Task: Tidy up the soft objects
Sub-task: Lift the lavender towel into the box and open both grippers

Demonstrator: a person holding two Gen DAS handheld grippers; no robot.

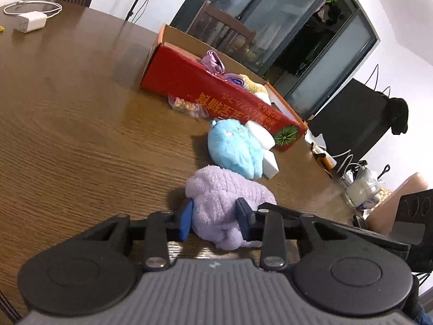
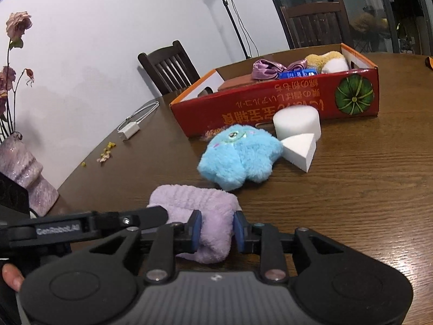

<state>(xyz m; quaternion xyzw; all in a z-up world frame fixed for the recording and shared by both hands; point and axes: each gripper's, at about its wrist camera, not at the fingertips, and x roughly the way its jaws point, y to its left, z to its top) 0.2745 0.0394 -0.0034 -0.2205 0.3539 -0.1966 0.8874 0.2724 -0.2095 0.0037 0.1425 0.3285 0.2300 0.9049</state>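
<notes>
A fluffy lilac cloth (image 1: pixel 222 203) (image 2: pixel 194 205) lies bunched on the brown wooden table (image 1: pixel 81 135). My left gripper (image 1: pixel 215 219) has its blue pads pressed on one end of it. My right gripper (image 2: pixel 217 228) pinches the other end between its pads. In the right wrist view, the left gripper's black finger (image 2: pixel 146 215) reaches the cloth from the left. Just beyond the cloth lies a blue plush toy (image 1: pixel 235 149) (image 2: pixel 238 159). Behind that stands an open red cardboard box (image 1: pixel 189 81) (image 2: pixel 270 108) holding a purple satin scrunchie (image 2: pixel 266 69) and a yellow-white plush (image 2: pixel 328 61).
A white foam cylinder (image 2: pixel 296 122) and a foam wedge (image 2: pixel 300 149) sit between the blue toy and the box. A snack packet (image 1: pixel 186 105) leans on the box. A white charger (image 1: pixel 29 21) lies far left. A lilac vase (image 2: pixel 24 173) and a glass jar (image 1: pixel 361 189) stand near the table's edges.
</notes>
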